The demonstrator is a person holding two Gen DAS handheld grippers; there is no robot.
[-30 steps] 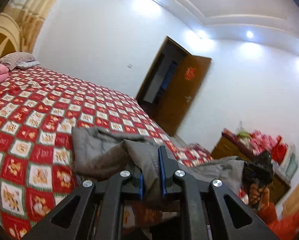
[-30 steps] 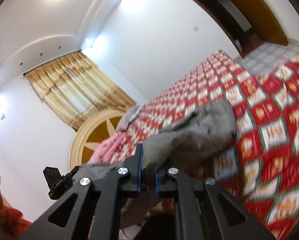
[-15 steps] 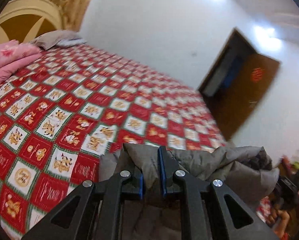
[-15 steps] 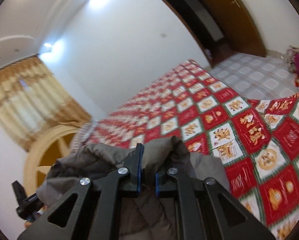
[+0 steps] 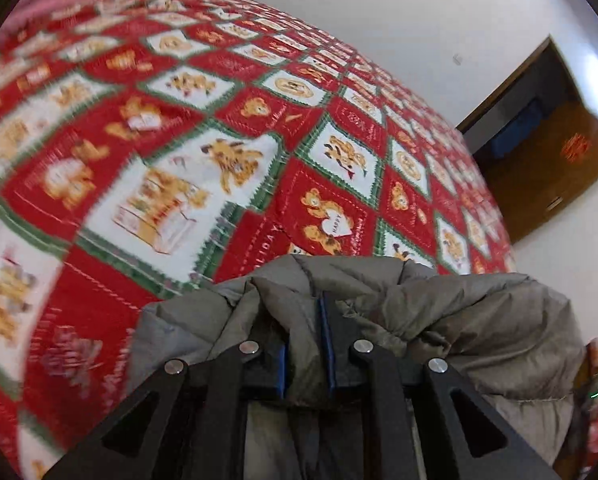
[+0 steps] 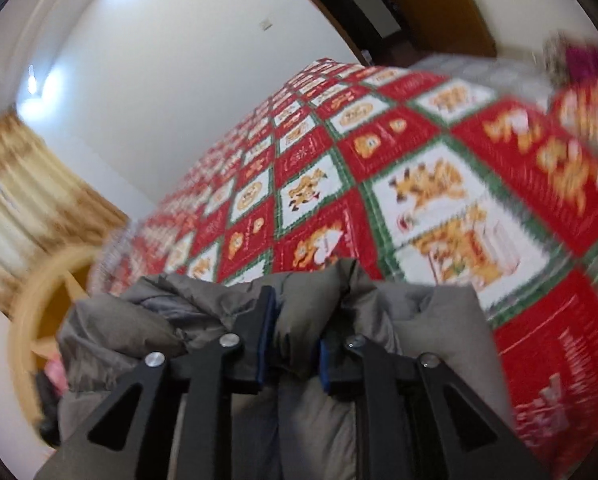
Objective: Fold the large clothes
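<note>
A grey-brown padded jacket [image 5: 479, 320] is bunched up in front of both cameras, low over the red and white quilted bedspread [image 5: 219, 152]. My left gripper [image 5: 305, 320] is shut on a fold of the jacket. In the right wrist view my right gripper [image 6: 299, 320] is shut on another fold of the same jacket [image 6: 431, 320], with the bedspread [image 6: 439, 184] close below. The jacket's lower part is hidden behind the gripper bodies.
The bed runs back to a white wall [image 5: 379, 8]. A brown door [image 5: 547, 160] stands open at the right in the left wrist view. Yellow curtains [image 6: 23, 200] and a round wooden headboard [image 6: 43, 280] are at the left in the right wrist view.
Both grippers have tipped down and moved forward over the bed with the jacket held. The bedspread now fills most of each view and the ceiling has dropped out of sight.
</note>
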